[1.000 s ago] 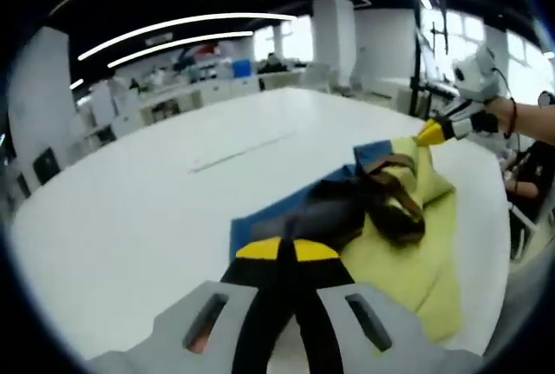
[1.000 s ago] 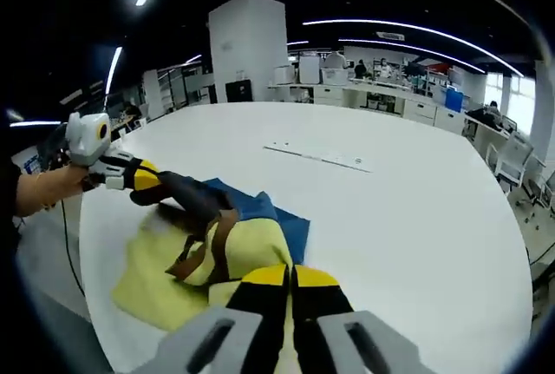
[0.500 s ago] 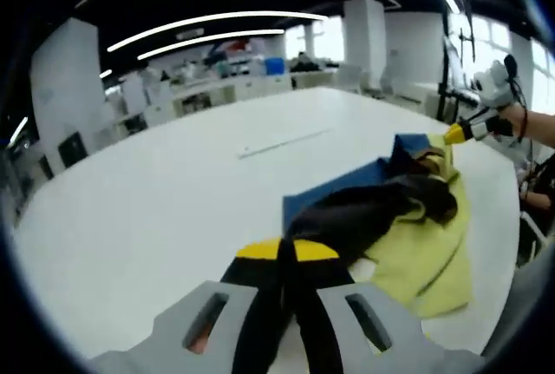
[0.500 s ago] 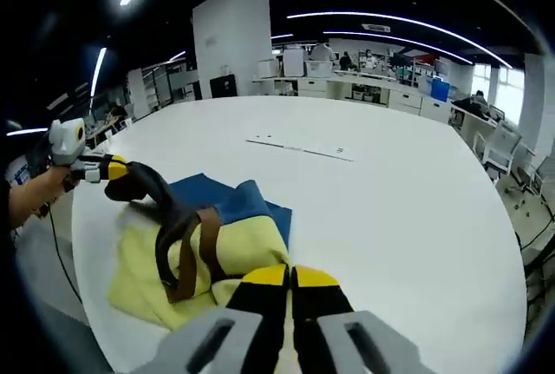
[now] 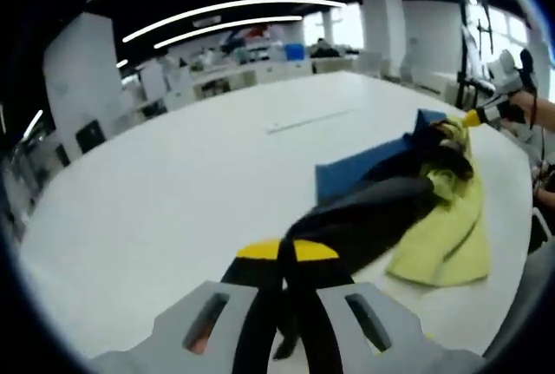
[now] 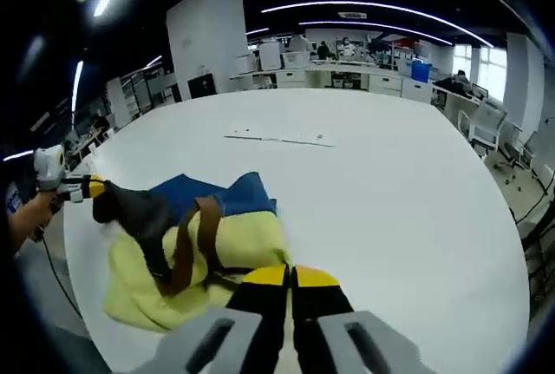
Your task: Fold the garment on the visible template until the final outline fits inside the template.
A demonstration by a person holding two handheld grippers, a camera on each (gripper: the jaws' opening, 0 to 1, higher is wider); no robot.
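On the white counter, both tools pinched the yellow-and-black garment: left tool and right tool at opposite ends, stretched above the blue template.

Rumpled garment over blue template

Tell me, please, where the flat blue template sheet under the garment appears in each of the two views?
Left gripper view: blue template sheet right of centre, beyond the dark garment.
Right gripper view: it sits left of centre, behind the yellow cloth.
Shared landmark: the white table.
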